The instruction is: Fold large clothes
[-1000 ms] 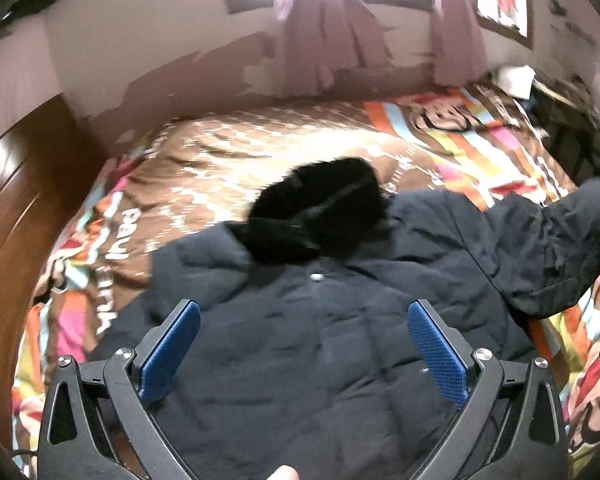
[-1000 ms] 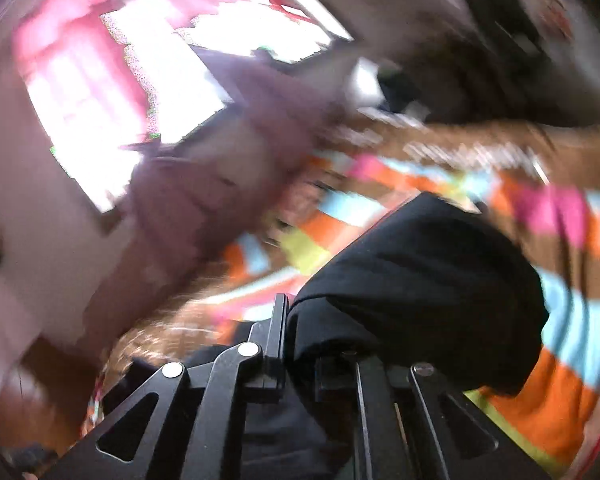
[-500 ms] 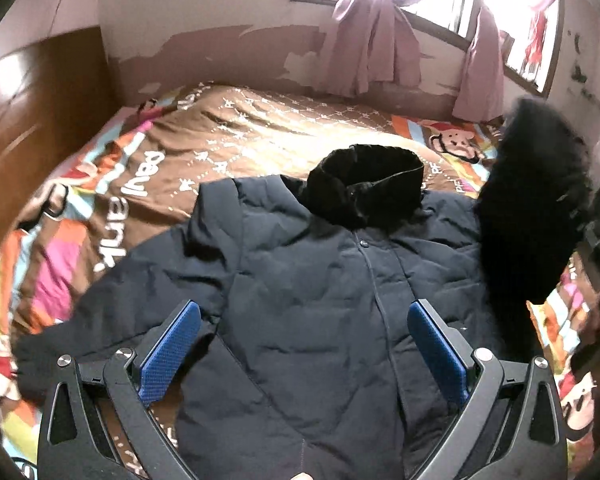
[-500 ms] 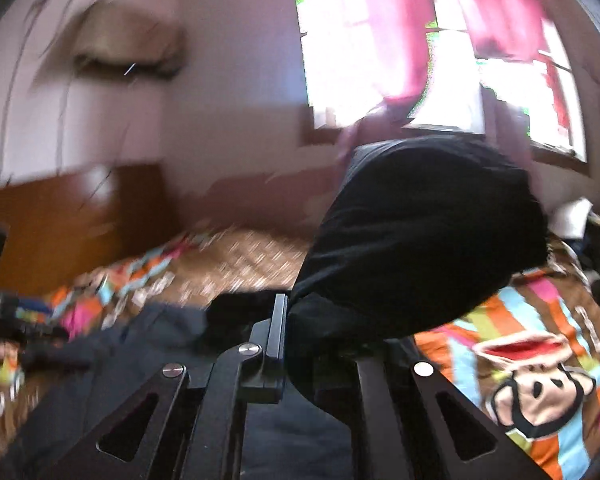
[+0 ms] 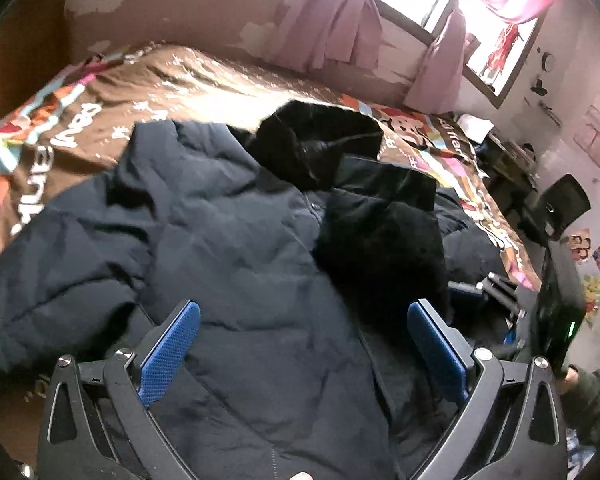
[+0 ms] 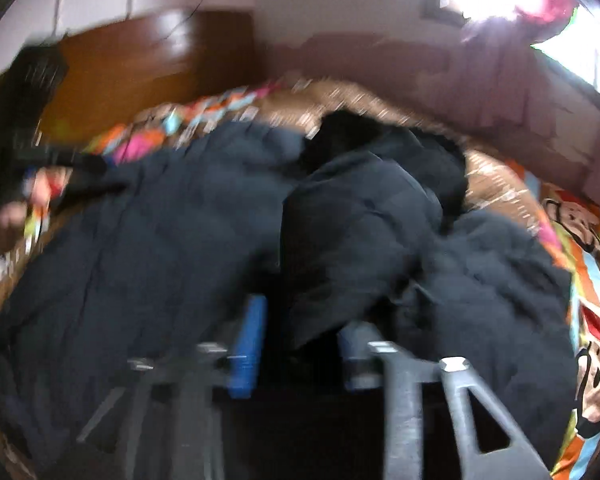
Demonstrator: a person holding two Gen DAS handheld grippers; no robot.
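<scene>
A large dark navy padded jacket [image 5: 228, 240] with a black furry hood [image 5: 320, 140] lies spread on the bed. One sleeve [image 5: 380, 232] is folded across its chest. My left gripper [image 5: 304, 344] is open and empty above the jacket's lower front. In the blurred right wrist view the jacket [image 6: 160, 240] fills the middle, and the folded sleeve [image 6: 348, 240] lies between the blue pads of my right gripper [image 6: 300, 340], whose jaws stand apart.
The bed has a brown and multicoloured cartoon bedspread [image 5: 80, 112]. A wooden headboard [image 6: 140, 72] stands behind it. A window with pink curtains [image 5: 340, 28] is on the far wall. A black chair [image 5: 560, 204] and clutter stand at the right.
My right gripper carried the sleeve over onto the jacket's chest, and its jaws have come apart. My left gripper stayed open over the jacket.
</scene>
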